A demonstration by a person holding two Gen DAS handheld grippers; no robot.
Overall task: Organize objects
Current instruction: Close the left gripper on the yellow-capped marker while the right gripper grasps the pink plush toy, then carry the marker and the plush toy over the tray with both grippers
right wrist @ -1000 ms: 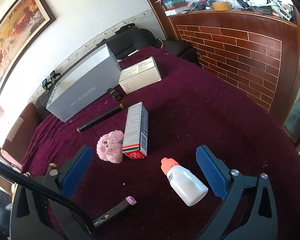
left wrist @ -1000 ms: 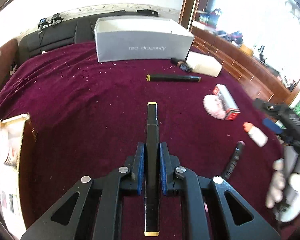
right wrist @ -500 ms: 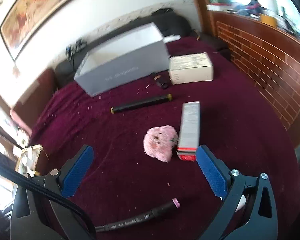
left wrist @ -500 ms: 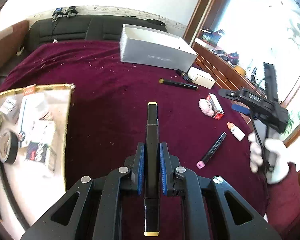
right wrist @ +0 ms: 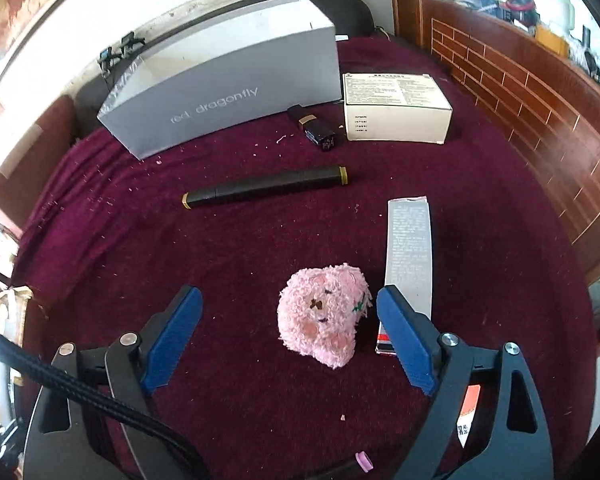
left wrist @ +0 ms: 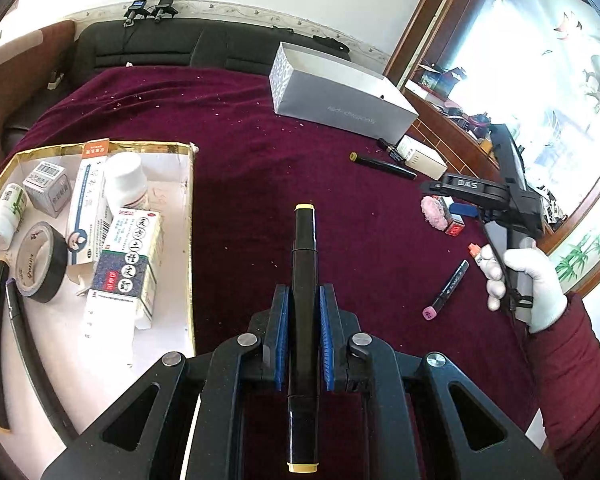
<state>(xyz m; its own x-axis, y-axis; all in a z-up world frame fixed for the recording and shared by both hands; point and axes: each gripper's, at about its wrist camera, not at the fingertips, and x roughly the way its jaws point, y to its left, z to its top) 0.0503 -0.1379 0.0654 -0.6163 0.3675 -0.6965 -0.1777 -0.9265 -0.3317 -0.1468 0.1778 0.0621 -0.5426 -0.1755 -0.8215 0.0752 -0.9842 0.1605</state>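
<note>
Moved since earlier: right hand-held gripper [right wrist: 288, 332], jaws apart and just closing, now brackets pink plush toy [right wrist: 324, 316] on maroon desk [right wrist: 260, 240]. Left hand-held gripper [left wrist: 303, 336] clamped on black marker [left wrist: 304, 280], long axis pointing away. Left view alone shows tray [left wrist: 190, 216].

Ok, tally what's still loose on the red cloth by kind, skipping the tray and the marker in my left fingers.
Markers: 2, the yellow-ended marker and the pink-capped marker
Boxes: 3, the big grey box, the white box, the narrow box
Pink plush: 1
Orange-capped bottle: 1
Small dark item: 1
Total: 8
</note>
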